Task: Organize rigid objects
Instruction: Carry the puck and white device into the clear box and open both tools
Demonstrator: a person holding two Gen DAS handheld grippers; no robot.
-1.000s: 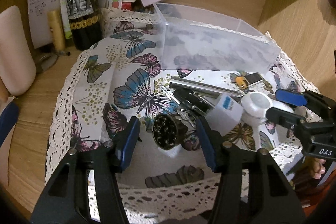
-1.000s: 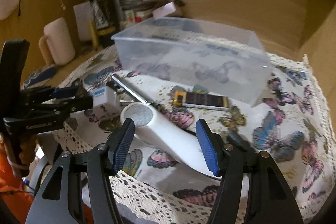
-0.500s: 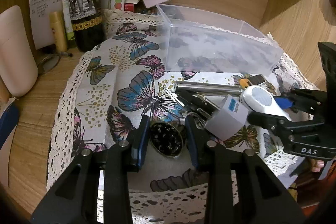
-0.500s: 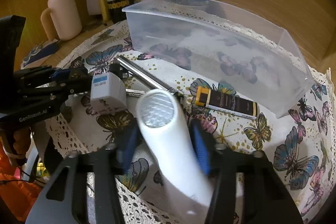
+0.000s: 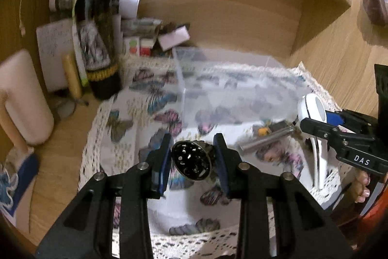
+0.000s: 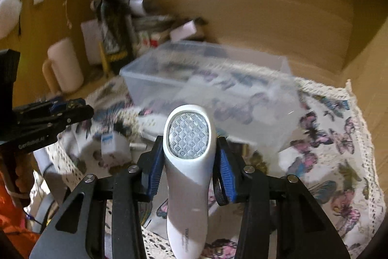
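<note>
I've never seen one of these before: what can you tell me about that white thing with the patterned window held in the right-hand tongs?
The white handheld device looks like smooth, glossy plastic, long and gently curved. Its wider head carries an oval clear lens with a diamond pattern. Small grey lettering, too small to read, sits low on the handle. The right tongs clamp its neck on both sides, holding it above the butterfly cloth, lens up, pointing toward the clear plastic box.

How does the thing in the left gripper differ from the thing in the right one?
The left gripper holds a small round black metal disc with holes in its face. The right gripper holds a long white plastic flashlight with a clear patterned lens. The disc is short and dark; the flashlight is long and pale, reaching back past the fingers. Both are clamped between blue pads and lifted off the butterfly cloth.
</note>
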